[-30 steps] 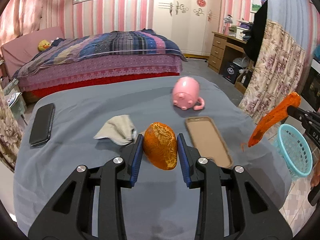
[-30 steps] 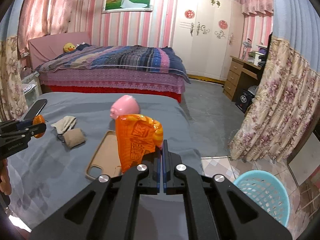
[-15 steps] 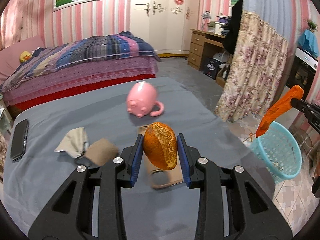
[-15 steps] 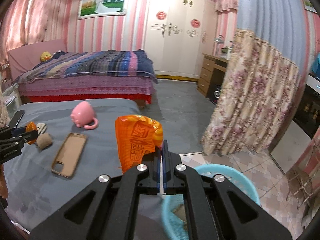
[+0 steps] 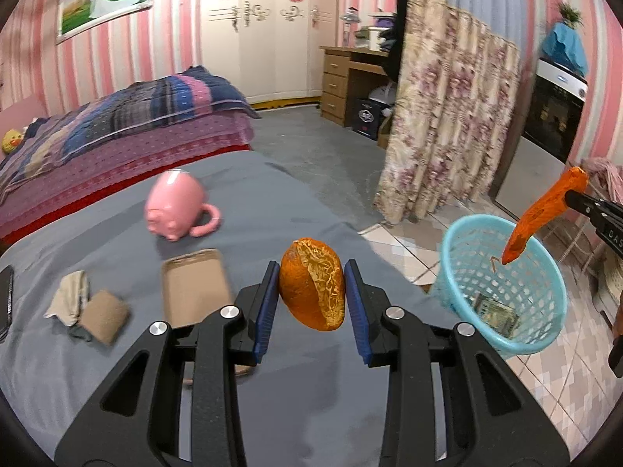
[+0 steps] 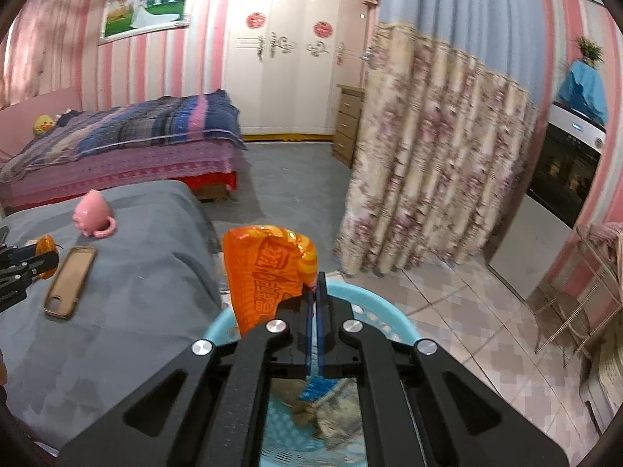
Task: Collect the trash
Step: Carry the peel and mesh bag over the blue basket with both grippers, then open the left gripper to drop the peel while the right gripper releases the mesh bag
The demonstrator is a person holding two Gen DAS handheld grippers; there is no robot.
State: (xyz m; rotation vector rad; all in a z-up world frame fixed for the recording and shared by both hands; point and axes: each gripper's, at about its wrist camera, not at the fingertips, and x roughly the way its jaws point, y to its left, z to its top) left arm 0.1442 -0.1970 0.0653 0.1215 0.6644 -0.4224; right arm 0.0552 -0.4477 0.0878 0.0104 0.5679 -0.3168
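Both hands have swung toward the basket since the earlier frames: before, it sat at the edge of each view, and now the right claw (image 6: 314,284) hangs right over it, while the left claw (image 5: 311,292) has come from the middle of the grey surface (image 5: 272,202) to near its corner.

In the left claw sits an orange peel (image 5: 313,288) — the blue pads (image 5: 268,307) press on its two sides and it is lifted clear of the surface. The right claw is fully closed on a corner of an orange wrapper (image 6: 268,272), which stands up beside the fingers. From the left view this wrapper (image 5: 541,218) hangs above the basket (image 5: 502,284), so I judge it is ready to drop.

The basket stands on the tiled floor, just beside the surface, and already has some trash at its bottom.

The peel looks light and a little stiff, a curved shell that could crack or slip if squeezed harder; holding it across the two sides, as now, seems right. The wrapper is thin, soft and very light — a pinch at one edge is enough, but it may flutter or cling to the pads when let go.

A pink mug (image 5: 175,210), a phone case (image 5: 194,288) and some cloth (image 5: 74,295) lie on the surface; these are probably not trash.
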